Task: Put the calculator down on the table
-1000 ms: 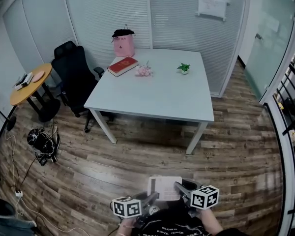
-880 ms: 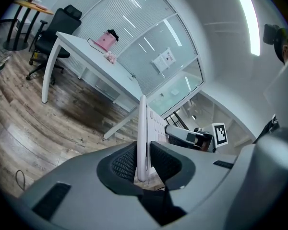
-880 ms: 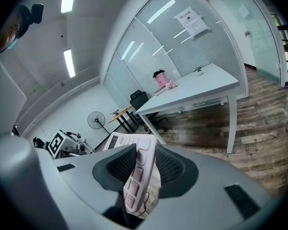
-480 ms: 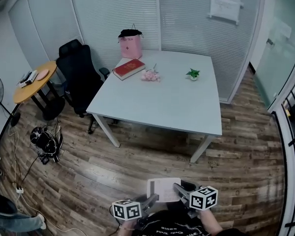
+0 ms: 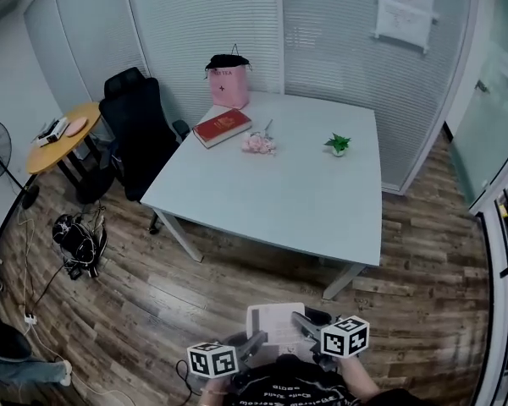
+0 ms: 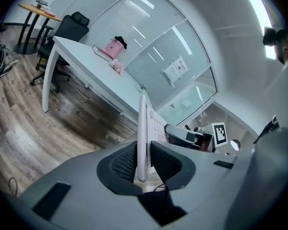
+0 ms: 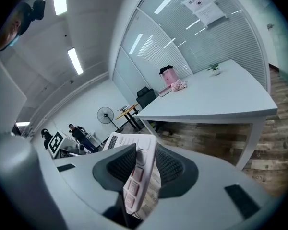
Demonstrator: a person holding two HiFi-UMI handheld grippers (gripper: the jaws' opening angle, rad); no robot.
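Note:
A white calculator (image 5: pixel 274 323) is held flat between both grippers, low in the head view, over the wooden floor short of the table (image 5: pixel 271 203). My left gripper (image 5: pixel 256 342) is shut on its left edge, and the thin edge stands between the ribbed pads (image 6: pixel 124 162). The right gripper (image 5: pixel 302 322) is shut on its right edge, where the calculator (image 7: pixel 138 171) and its pale keys run between the pads (image 7: pixel 169 168). The calculator (image 6: pixel 143 128) points toward the table (image 6: pixel 101 66).
On the white table stand a pink bag (image 5: pixel 229 82), a red book (image 5: pixel 222 128), pink flowers (image 5: pixel 258 143) and a small potted plant (image 5: pixel 338 145). A black office chair (image 5: pixel 138 129) and a round wooden side table (image 5: pixel 61 136) stand left. Cables and a black bundle (image 5: pixel 78 240) lie on the floor.
Both grippers and the calculator have moved forward toward the table, which now sits lower and closer in the head view. The grip on the calculator is unchanged.

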